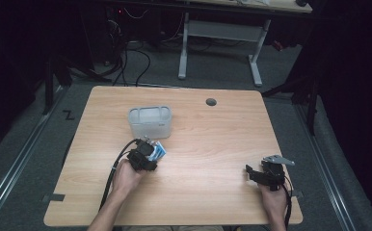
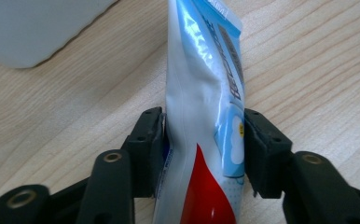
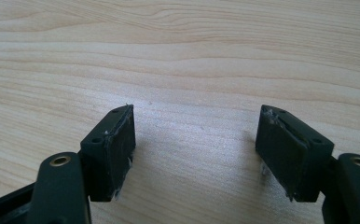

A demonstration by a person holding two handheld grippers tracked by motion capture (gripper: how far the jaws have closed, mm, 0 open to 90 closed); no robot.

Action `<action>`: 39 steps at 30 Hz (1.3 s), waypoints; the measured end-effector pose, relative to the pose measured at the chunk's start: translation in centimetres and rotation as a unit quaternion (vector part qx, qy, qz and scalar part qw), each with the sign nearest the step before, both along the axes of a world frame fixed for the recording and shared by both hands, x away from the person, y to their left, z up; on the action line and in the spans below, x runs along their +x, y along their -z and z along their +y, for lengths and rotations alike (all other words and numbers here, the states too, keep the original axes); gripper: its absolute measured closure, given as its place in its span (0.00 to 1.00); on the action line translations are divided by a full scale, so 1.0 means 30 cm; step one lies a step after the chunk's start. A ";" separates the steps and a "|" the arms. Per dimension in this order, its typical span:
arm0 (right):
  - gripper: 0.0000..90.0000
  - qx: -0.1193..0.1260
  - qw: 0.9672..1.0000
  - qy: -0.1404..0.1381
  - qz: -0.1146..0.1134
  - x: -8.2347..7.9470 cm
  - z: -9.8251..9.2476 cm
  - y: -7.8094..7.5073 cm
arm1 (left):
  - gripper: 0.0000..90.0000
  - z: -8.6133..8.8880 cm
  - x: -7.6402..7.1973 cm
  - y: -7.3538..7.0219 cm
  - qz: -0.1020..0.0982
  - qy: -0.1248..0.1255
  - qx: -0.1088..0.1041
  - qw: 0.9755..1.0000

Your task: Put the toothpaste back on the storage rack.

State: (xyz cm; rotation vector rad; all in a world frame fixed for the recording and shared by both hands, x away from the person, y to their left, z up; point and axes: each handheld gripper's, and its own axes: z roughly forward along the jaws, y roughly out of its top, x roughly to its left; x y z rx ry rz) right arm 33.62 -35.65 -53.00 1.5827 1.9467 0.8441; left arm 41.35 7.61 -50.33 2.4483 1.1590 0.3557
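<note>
Around the bench, a dark room: grey carpet floor [image 1: 213, 72], black curtains at 3 and 9 o'clock, a second table on a white frame [image 1: 222, 43] at 12, loose cables [image 1: 136, 62] on the floor toward 11, metal rails [image 1: 15, 168] along both sides. At centre, the bench [image 1: 213, 144], pale wood grain, rectangular with rounded corners, a round grey grommet [image 1: 211, 102] near its 12 o'clock edge. Toward 11 on the bench, a translucent plastic container [image 1: 150, 121], upright. Just beside it at its 6 o'clock, the toothpaste tube [image 1: 158, 151], white, blue and red, lifted on edge and pinched across its body by the left tool [image 2: 204, 149], both pads pressed against the tube's sides; container corner blurred at 10 o'clock in the left gripper view. Left hand [image 1: 126, 175] wrapped round that tool, black cable trailing toward 7. At 4 o'clock on the bench, well apart from the tube, the right tool [image 3: 194, 149], jaws spread wide over bare wood, nothing between them; grey three-cornered plate on top, right hand [image 1: 273, 197] behind it near the bench's edge.
</note>
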 end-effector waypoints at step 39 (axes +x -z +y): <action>0.32 -0.002 1.000 -0.002 -0.002 0.000 0.000 0.001 | 0.80 0.049 -0.036 -0.062 -0.018 0.034 -0.040 0.998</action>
